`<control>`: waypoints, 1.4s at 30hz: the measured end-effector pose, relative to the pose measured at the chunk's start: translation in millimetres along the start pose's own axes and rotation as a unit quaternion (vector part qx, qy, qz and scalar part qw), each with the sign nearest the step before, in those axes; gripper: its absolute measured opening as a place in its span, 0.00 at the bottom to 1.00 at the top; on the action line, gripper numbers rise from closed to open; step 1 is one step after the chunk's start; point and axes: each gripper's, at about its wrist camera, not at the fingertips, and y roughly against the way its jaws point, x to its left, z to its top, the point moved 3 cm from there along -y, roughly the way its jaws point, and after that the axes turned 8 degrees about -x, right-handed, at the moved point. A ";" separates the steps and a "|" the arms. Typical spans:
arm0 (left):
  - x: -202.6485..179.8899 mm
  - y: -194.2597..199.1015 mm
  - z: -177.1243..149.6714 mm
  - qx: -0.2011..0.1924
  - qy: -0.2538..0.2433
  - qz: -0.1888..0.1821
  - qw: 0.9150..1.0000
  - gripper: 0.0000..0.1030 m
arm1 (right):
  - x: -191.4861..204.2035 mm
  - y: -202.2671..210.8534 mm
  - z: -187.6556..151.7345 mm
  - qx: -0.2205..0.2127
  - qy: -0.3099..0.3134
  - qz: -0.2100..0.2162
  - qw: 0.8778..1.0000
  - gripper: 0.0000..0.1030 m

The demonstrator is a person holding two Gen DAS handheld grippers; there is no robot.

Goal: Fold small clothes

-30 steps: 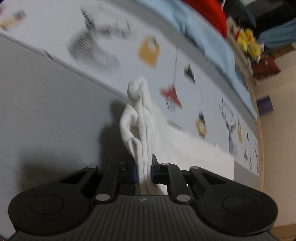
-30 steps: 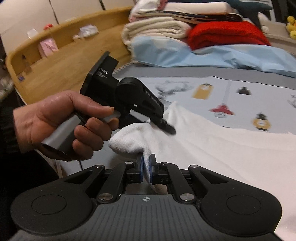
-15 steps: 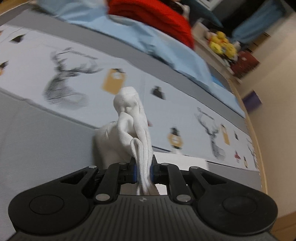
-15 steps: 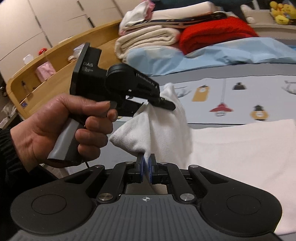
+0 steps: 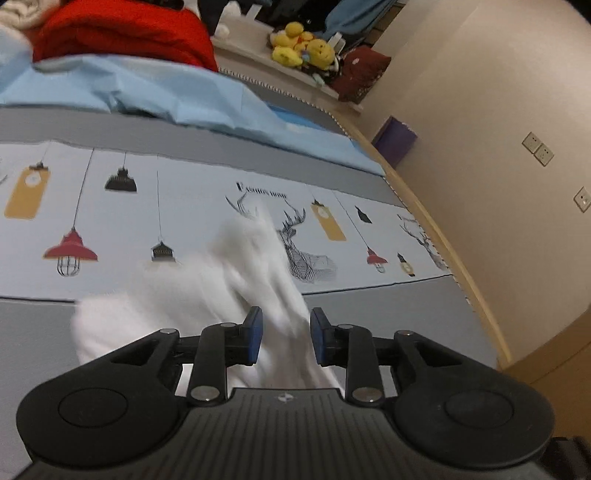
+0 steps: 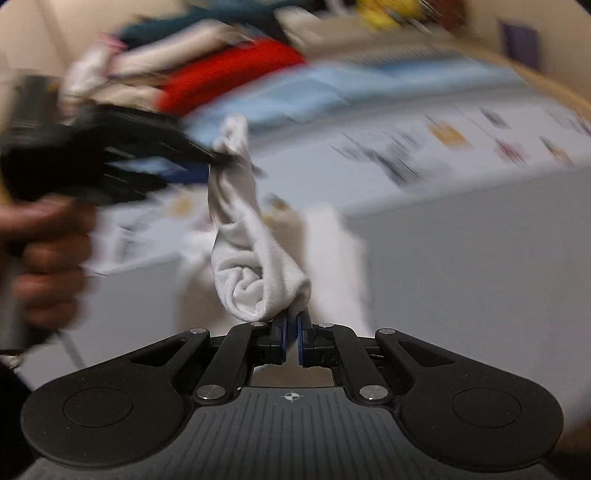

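A small white garment [image 5: 192, 295] hangs bunched over the printed bed cover [image 5: 110, 221]. My left gripper [image 5: 286, 332] has its jaws opening; the blurred white cloth runs between the blue pads [image 5: 255, 332], which stand apart from each other. In the right wrist view the left gripper [image 6: 218, 158] is held by a hand [image 6: 44, 240] at the left, with the garment's upper end at its tip. My right gripper [image 6: 291, 332] is shut on the lower rolled end of the garment [image 6: 255, 258]. More white cloth [image 6: 332, 251] trails behind it.
A light blue sheet [image 5: 147, 92], a red blanket [image 5: 122, 33] and folded linen are piled at the far side of the bed. Yellow plush toys [image 5: 303, 51] sit on a ledge. A wooden bed rim [image 5: 443, 240] and a purple box [image 5: 393, 140] stand near the wall.
Both grippers swept sideways across the bed, lifting the garment off it. The left jaws, pinched on the cloth before, have parted. The right jaws stay pinched on it.
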 end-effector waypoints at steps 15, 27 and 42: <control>32.9 -28.7 -115.1 0.253 -0.143 0.017 0.957 0.29 | -81.0 -62.3 -36.9 0.113 -0.149 -0.093 0.978 0.00; 77.7 -24.2 -70.8 0.201 -0.082 0.069 0.974 0.30 | -71.2 -23.9 40.9 0.013 -0.099 -0.061 0.993 0.14; 142.0 -52.5 -13.2 0.130 -0.022 0.149 0.980 0.39 | -82.0 -176.3 79.2 0.147 -0.103 0.033 0.983 0.48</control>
